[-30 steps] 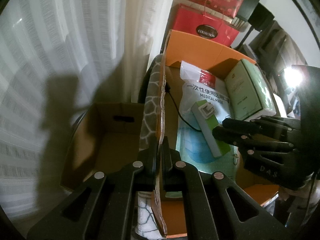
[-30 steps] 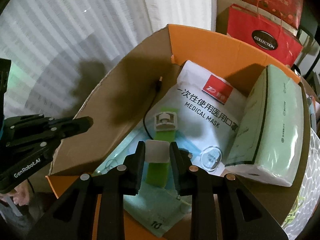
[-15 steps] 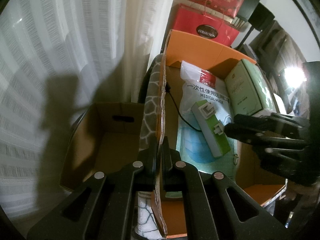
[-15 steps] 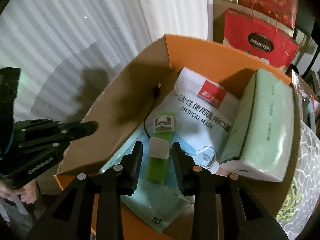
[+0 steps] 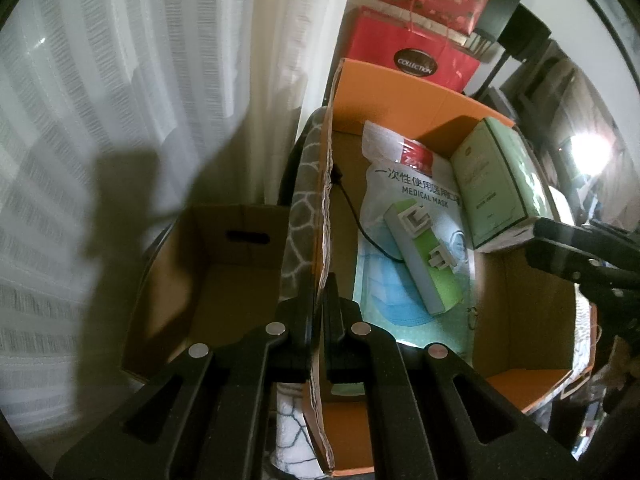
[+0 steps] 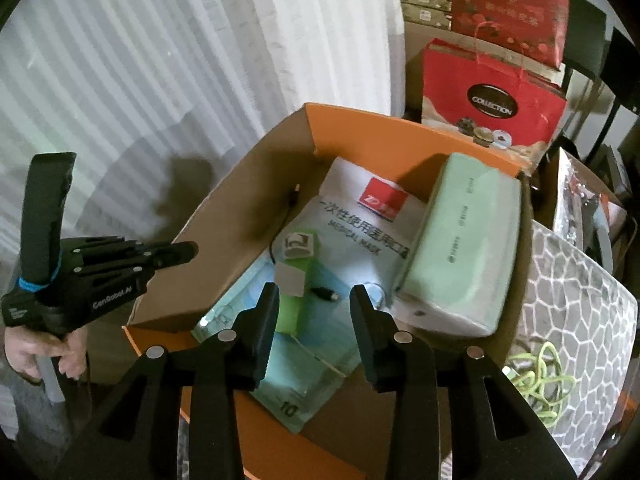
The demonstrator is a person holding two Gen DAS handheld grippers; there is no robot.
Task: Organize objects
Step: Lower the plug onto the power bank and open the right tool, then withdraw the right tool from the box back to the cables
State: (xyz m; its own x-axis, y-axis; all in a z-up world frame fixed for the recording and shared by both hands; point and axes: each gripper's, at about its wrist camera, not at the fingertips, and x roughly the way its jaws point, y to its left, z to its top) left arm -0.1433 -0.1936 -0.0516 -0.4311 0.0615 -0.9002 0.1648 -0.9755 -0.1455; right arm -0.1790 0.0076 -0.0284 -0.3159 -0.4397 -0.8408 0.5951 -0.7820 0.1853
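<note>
Left gripper pinches the side wall of the orange cardboard box; right gripper hangs above the box, fingers spread, holding nothing; green power strip lies inside on the medical mask pack, just beside the pale green tissue pack.

Dim room; a lamp glares at the right, shadows fall across the curtain, and the edges bend.

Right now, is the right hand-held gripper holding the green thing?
No, the right hand-held gripper is open above the green power strip lying in the box.
</note>
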